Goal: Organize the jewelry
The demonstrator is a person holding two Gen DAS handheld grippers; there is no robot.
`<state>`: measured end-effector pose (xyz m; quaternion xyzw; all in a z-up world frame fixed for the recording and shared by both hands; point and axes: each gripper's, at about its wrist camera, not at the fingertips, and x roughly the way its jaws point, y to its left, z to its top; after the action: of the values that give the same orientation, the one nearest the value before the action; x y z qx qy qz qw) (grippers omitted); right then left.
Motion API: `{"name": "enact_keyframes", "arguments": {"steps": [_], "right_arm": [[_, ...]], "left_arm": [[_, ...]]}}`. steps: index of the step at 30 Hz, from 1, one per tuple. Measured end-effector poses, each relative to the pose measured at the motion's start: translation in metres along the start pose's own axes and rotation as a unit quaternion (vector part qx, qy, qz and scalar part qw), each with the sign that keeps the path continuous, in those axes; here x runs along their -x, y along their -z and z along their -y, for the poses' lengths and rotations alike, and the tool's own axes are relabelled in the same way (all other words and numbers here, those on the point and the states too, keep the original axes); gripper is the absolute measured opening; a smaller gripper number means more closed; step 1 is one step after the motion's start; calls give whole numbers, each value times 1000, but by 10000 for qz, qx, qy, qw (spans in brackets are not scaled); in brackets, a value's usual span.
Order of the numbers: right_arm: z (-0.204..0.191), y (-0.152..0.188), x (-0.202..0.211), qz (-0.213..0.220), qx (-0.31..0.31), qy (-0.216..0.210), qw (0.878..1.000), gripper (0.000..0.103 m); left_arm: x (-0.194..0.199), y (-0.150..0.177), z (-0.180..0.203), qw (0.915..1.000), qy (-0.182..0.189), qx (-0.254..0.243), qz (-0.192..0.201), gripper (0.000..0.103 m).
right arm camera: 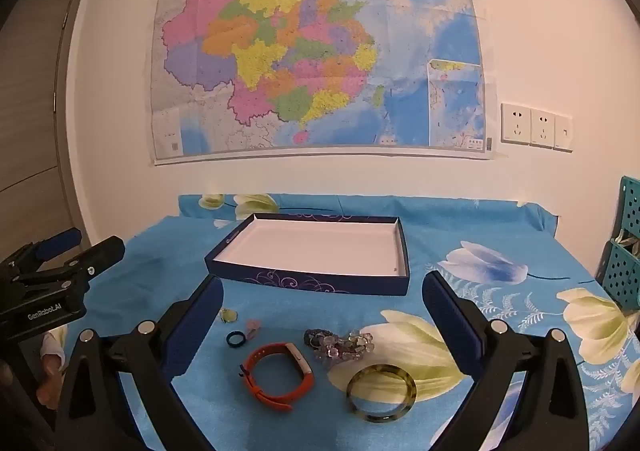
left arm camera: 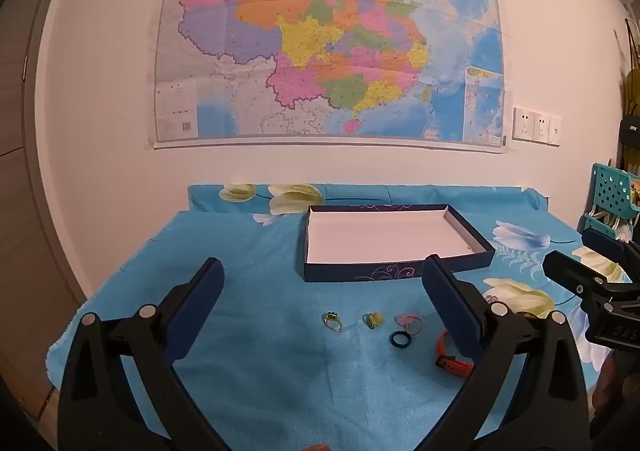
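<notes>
- Both tools are spread wide and empty: the left gripper (left arm camera: 322,287) hovers over the rings, and the right gripper (right arm camera: 322,305) hovers over the bigger pieces.
- The empty box (right arm camera: 320,283) lies open on the blue flowered cloth (right arm camera: 500,235), toward the tabletop's far edge; nothing is in it yet.
- All the jewelry lies in a loose row between the box and the near edge: a green-stone ring (left arm camera: 333,321), a yellow-green ring (left arm camera: 373,319), a pink ring (left arm camera: 408,321) and a dark blue ring (left arm camera: 399,338).
- Further right are an orange wristband (right arm camera: 278,375), a cluster of beads (right arm camera: 340,343) and a mottled bangle (right arm camera: 381,393).
- My judgement: begin with a piece that stands apart, such as the bangle, and pinch across its rim.
- The dark blue ring lies just beside the pink one, so come straight down on one ring only.
- The cloth is soft; pads pressed too low may snag it and drag neighbours.
- The beads probably sag, so grip near their middle.
</notes>
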<state>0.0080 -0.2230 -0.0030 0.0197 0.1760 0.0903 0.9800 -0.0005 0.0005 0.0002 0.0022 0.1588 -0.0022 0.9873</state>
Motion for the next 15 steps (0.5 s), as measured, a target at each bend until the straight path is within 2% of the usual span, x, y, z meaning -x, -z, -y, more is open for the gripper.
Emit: {"name": "enact_keyframes", "arguments": {"steps": [12, 15], "right_arm": [[1, -11, 9, -28, 35, -41, 10000, 96], [-1, -4, 8, 28, 42, -18, 10000, 96]], "left_arm": [[6, -6, 5, 10000, -47, -57, 62, 97], [9, -4, 4, 9999, -38, -64, 96, 97]]}}
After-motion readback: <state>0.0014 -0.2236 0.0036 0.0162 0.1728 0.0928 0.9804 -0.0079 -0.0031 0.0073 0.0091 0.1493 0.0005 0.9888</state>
